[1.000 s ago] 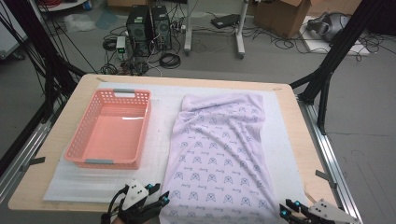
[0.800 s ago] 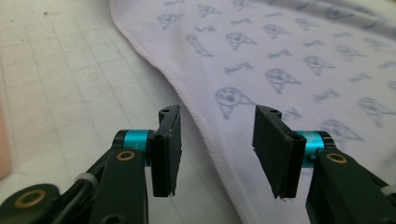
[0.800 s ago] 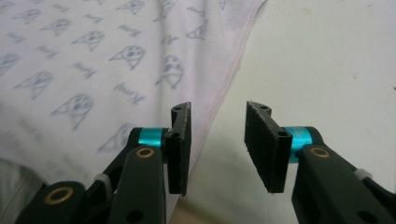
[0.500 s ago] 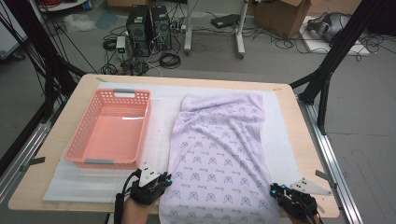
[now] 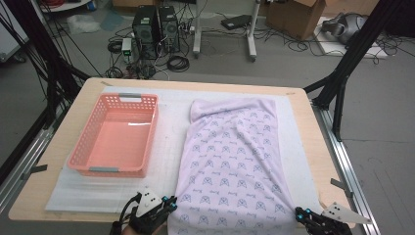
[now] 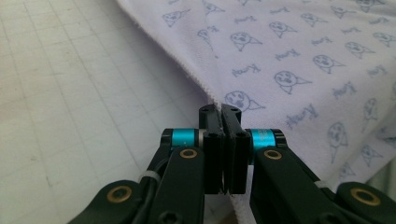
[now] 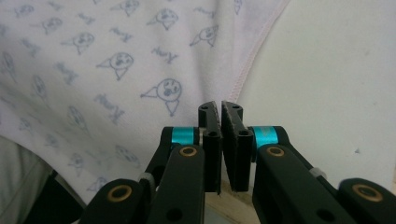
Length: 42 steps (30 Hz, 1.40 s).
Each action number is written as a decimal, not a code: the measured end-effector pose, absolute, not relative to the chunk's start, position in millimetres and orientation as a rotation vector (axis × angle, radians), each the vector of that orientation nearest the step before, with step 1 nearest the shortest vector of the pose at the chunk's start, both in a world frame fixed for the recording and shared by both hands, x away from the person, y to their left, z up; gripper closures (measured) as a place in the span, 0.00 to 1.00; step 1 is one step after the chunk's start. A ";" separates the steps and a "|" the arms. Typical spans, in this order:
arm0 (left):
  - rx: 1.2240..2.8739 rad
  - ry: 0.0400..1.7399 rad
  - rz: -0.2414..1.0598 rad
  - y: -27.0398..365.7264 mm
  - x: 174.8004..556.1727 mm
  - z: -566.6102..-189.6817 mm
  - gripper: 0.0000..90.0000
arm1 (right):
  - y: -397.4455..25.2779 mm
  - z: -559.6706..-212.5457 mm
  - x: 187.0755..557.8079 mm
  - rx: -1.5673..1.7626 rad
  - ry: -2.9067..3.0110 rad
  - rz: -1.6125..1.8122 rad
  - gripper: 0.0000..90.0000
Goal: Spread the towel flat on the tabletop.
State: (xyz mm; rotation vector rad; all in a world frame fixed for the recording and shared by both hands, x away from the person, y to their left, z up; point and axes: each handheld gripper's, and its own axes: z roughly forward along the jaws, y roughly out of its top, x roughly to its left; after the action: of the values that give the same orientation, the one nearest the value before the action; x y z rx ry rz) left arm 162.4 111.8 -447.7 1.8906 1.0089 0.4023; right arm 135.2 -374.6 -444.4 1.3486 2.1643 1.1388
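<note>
A lavender towel [image 5: 232, 166] with small printed figures lies spread on the white mat, its near end at the table's front edge. At the towel's near left edge my left gripper [image 5: 168, 202] is shut on the hem; in the left gripper view the hem [image 6: 205, 88] runs straight between the jaws of that gripper [image 6: 220, 108]. By the towel's near right corner sits my right gripper [image 5: 298, 212]. Its jaws stand all but shut in the right gripper view [image 7: 220, 105], with the pink-stitched hem [image 7: 240, 79] reaching their tips. Whether cloth is pinched there I cannot tell.
A pink slotted basket [image 5: 80, 159] stands empty on the mat [image 5: 166, 127] to the left of the towel. The wooden table [image 5: 313, 132] ends just beyond the towel's right side. Computer cases, cables and black frame legs stand on the floor behind.
Both grippers have come up to the towel's near end. The left one moved right onto the left hem and the right one moved left to the right corner.
</note>
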 end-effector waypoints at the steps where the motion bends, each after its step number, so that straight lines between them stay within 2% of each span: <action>1: 1.888 1.004 0.409 112.8 160.6 -447.1 0.97 | -375.0 -442.3 133.5 1.353 2.157 1.155 0.96; 3: 1.882 1.001 0.416 114.6 159.4 -447.4 0.93 | -375.2 -440.9 131.5 1.342 2.153 1.173 0.94; 4: 1.865 1.015 0.422 115.7 160.2 -447.8 0.86 | -375.3 -440.7 131.0 1.346 2.154 1.173 0.92; 6: 1.839 1.029 0.413 118.6 162.8 -447.6 0.68 | -377.6 -440.2 131.5 1.368 2.123 1.176 0.79; 7: 1.821 1.034 0.404 119.5 164.2 -447.3 0.64 | -378.7 -439.8 131.8 1.376 2.110 1.185 0.76; 11: 1.809 1.014 0.381 122.3 167.4 -447.4 0.55 | -382.0 -436.5 133.9 1.357 2.067 1.177 0.69; 24: 1.817 0.971 0.356 114.0 196.9 -442.0 0.52 | -380.7 -434.8 155.1 1.368 2.022 1.192 0.67; 36: 1.923 0.975 0.349 100.9 247.6 -447.3 0.52 | -353.4 -446.5 201.1 1.351 2.128 1.126 0.66; 40: 1.986 0.986 0.308 96.7 257.6 -452.3 0.54 | -342.7 -450.1 208.9 1.300 2.192 1.050 0.71; 42: 2.000 0.988 0.346 94.5 256.4 -452.2 0.61 | -342.7 -449.0 210.0 1.302 2.194 1.034 0.81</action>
State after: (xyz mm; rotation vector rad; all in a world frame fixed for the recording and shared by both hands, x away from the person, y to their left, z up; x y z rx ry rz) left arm 256.4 94.5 -452.2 1.9999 0.9879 0.3465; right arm 210.0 -342.7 -449.0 1.3018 2.1944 1.0336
